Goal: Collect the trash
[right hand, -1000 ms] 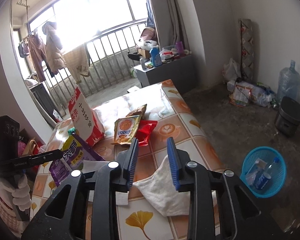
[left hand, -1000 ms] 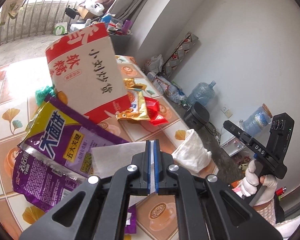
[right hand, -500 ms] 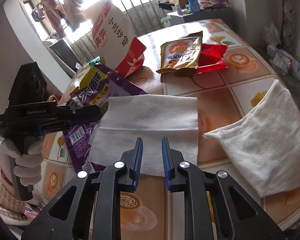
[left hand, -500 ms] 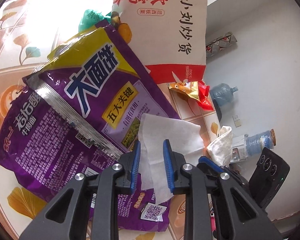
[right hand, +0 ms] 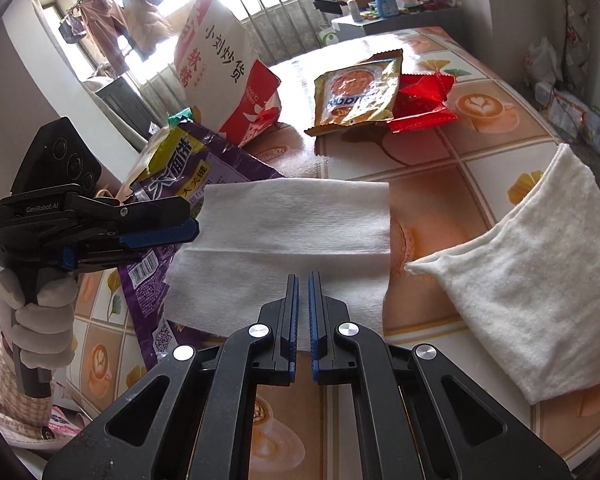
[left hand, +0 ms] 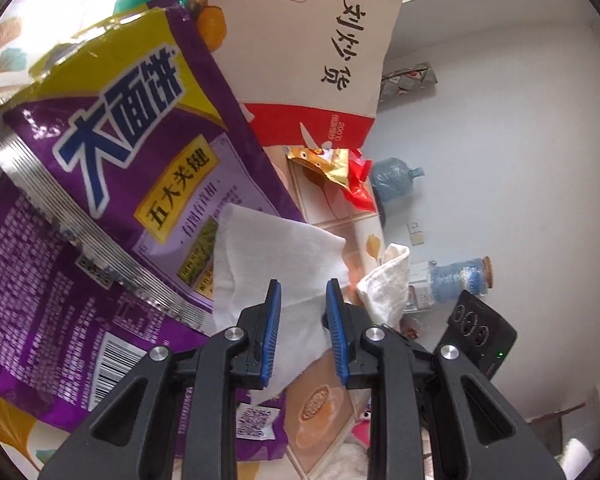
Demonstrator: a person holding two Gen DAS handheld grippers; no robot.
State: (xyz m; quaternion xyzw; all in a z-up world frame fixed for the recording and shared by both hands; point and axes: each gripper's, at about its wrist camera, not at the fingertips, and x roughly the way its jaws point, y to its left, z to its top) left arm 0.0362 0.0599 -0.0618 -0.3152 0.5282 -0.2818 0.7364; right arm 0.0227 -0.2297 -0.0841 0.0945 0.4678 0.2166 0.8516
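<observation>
My right gripper: jaws nearly closed, thin slit between pads, tips at near edge of the white tissue; can't tell if it's pinched. My left gripper: jaws partly open, tissue between and under the pads, nothing clamped. Tissue lies flat, one side overlapping the purple snack bag, rest on the tiled table. Right view shows the left gripper side-on at the tissue's left edge, plus the gold wrapper on the red wrapper farther back. White cloth right of tissue, at table edge. Red-white bag upright behind purple bag. Left view alone shows water jugs by the wall.
</observation>
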